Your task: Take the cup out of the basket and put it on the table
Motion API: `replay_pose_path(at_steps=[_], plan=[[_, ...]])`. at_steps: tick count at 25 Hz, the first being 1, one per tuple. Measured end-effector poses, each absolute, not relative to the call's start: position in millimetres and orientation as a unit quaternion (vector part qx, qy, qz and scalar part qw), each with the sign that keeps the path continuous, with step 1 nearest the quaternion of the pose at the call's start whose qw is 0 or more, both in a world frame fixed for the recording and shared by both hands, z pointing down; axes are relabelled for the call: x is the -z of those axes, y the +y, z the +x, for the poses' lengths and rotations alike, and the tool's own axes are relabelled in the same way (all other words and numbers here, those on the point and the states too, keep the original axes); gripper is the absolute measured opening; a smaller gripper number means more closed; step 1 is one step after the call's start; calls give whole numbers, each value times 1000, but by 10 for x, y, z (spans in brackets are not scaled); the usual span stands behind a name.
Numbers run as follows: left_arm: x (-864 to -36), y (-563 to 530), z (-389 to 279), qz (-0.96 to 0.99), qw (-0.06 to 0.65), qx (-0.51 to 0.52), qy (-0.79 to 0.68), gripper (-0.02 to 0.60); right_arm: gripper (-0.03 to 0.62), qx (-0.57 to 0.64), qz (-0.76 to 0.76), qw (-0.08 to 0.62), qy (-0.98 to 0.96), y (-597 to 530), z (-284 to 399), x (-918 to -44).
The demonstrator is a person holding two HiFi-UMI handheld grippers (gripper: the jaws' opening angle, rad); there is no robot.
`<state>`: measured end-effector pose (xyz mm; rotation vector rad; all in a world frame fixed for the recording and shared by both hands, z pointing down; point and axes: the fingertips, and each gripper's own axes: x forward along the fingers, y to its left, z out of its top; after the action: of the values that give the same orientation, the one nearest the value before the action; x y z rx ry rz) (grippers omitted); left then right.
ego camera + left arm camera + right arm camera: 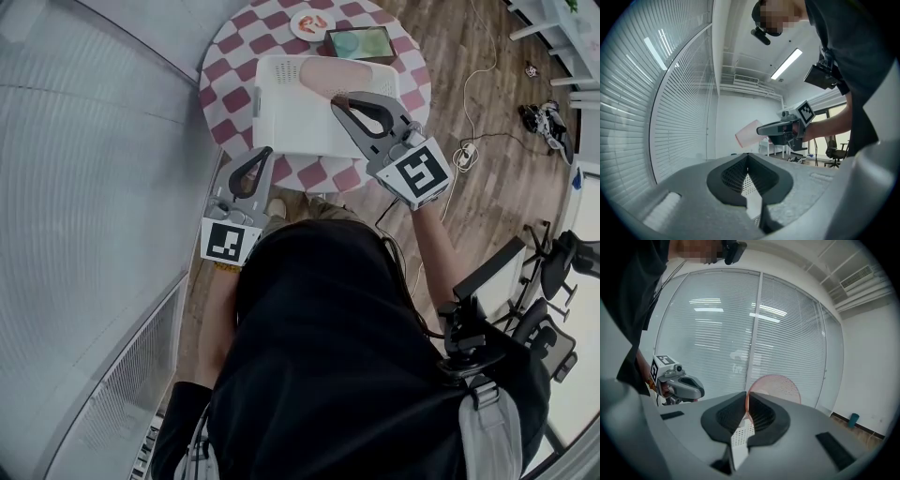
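The right gripper (339,101) is gripping the pink cup (322,79). Its jaws are standing narrow, almost together, with only the cup's thin wall pinched between the pads. In the right gripper view the cup (778,387) is showing as a pale pink round just past the tips of the right gripper (746,397), its edge running straight down into the slit between the jaws.

From the head view the cup is sticking out ahead of the jaw tips, lying on its side, and the white basket (272,103) is sitting directly under it on the checked table (234,94). How high the cup is hanging over the basket cannot be told. Beyond the tips, on the far side of the basket, a plate (309,23) and a green tray (361,42) are resting on the cloth.

The left gripper (265,152) is holding off to the left of the right one, back by the table's near edge, just beside the basket's near left corner. The jaws of the left gripper (748,156) are meeting at the tips with nothing between them — it is carrying nothing. Past those tips, ahead and to the right, the right gripper (761,130) is showing with the tilted cup (747,133) at its front, clear of the left jaws
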<state>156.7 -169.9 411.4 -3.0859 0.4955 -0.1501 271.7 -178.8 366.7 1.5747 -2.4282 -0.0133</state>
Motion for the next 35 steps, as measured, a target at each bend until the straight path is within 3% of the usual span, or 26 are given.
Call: replay_pose_path(at_steps=[22,35], plan=[[-4013,-1574,1737,-992,52,0,113,5,28,72,566,12,-821,-1517,2537,-3509],[-4028,-1564,1864,-993,64,3,96,5,28,75,569,14,-819,-1420,2515,-3700]])
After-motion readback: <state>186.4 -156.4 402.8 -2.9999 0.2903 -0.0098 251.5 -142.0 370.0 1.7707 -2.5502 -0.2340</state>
